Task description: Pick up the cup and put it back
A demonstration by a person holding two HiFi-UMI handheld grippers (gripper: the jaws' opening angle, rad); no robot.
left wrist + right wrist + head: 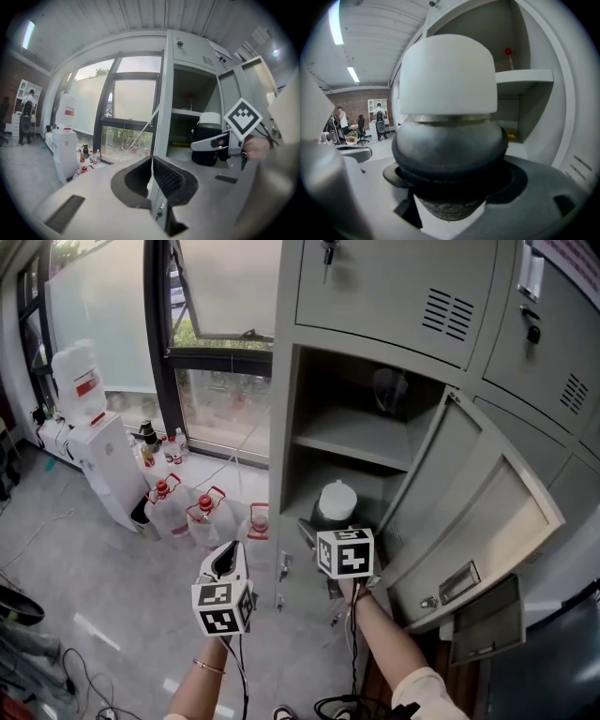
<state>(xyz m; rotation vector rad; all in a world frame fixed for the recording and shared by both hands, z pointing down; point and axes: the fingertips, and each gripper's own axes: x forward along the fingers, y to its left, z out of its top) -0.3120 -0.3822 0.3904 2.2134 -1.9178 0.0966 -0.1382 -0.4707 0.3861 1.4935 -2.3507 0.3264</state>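
Hanging low at the left, the left gripper (225,562) is carrying nothing, its jaws drawn together at the tips, and it is standing off beside the locker (281,474), apart from the work. Moving right, the right gripper (451,180) is doing the job alone: its jaws are spread wide and pressing on both flanks of the cup (450,140), low on the grey body, so it is by far the nearer hand. The cup is sitting upright in that grip, long axis vertical, white lid (447,75) on top, right at the mouth of the lower compartment (307,482); whether its base is touching the compartment floor I cannot tell. That compartment is lying straight ahead of the jaws, under the shelf (347,442), so the coming move is likely turning on keeping the lid clear of the shelf edge above it. Farther right the door (478,512) is standing swung open, out of the path. Count: two grippers, one cup, one lid, one shelf, one open door
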